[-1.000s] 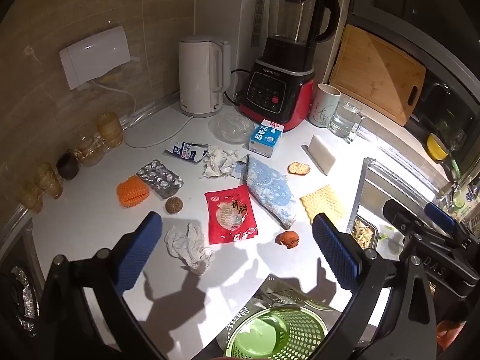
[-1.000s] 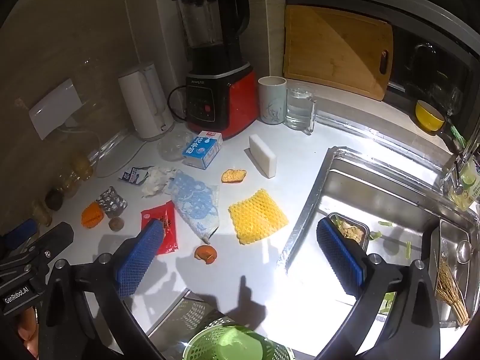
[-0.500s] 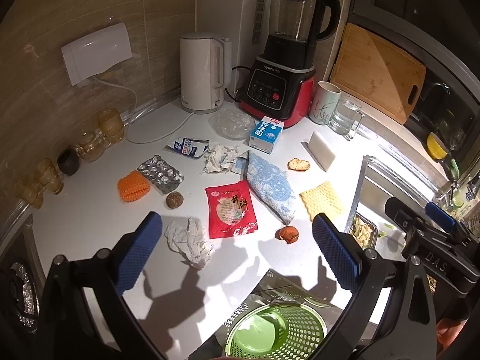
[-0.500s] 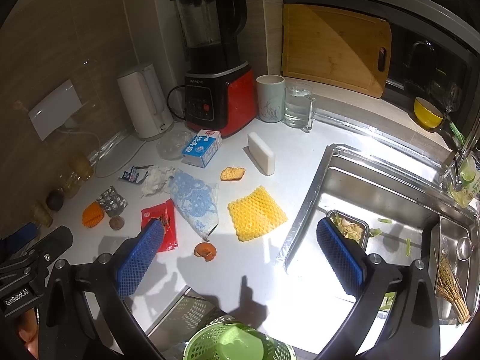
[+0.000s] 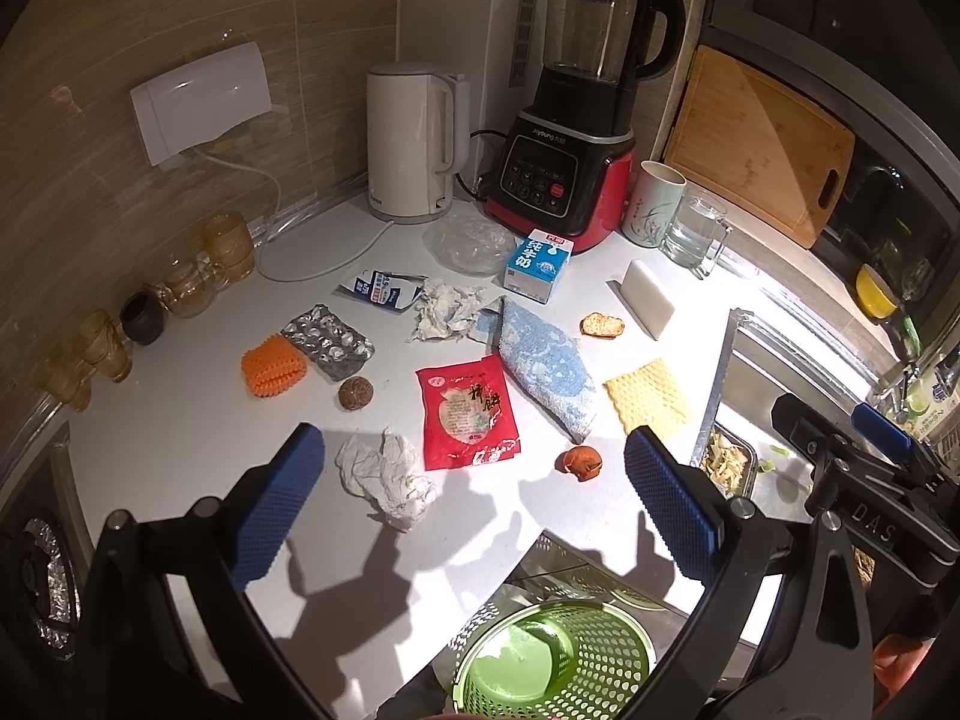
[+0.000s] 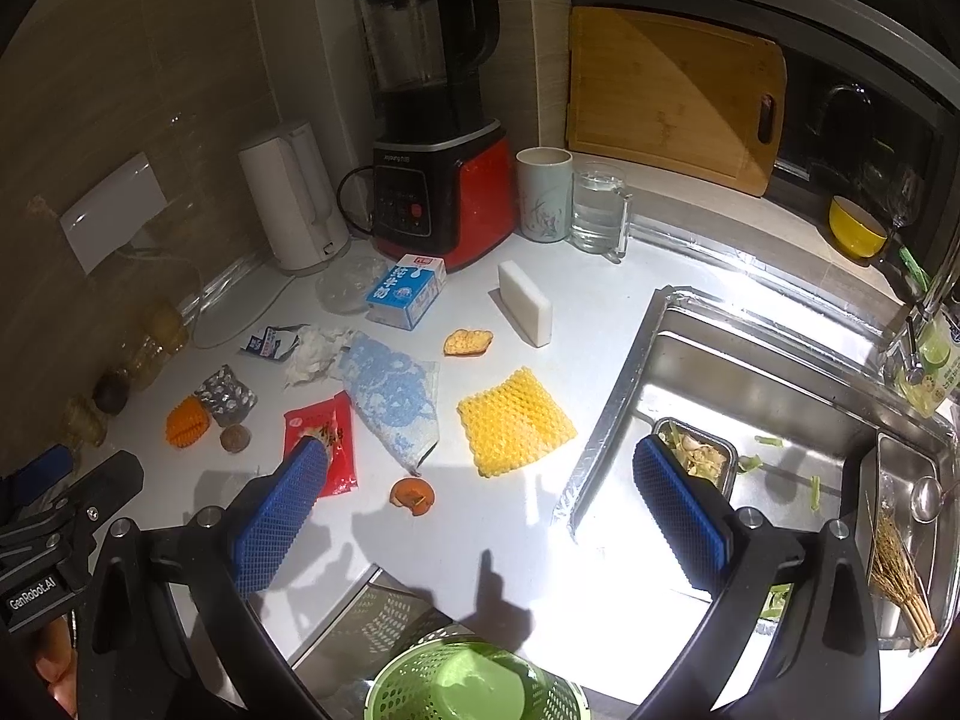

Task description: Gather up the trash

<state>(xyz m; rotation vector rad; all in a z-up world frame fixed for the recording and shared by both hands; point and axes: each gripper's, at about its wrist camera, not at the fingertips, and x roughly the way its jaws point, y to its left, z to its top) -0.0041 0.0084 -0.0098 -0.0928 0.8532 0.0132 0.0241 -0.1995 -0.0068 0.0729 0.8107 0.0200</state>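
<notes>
Trash lies scattered on the white counter: a crumpled tissue, a red snack packet, a blue-white bag, an orange peel, a yellow mesh pad, a milk carton, a foil blister pack and an orange foam net. A green perforated bin stands below the counter's front edge. My left gripper is open and empty above the tissue and packet. My right gripper is open and empty above the peel and sink edge.
A white kettle, a red blender, a mug and a glass jug stand at the back. A white sponge block lies nearby. The steel sink is at right, small glass cups at left.
Both grippers have pulled back and up slightly, so the counter items look a little smaller. Nothing was picked up or let go.
</notes>
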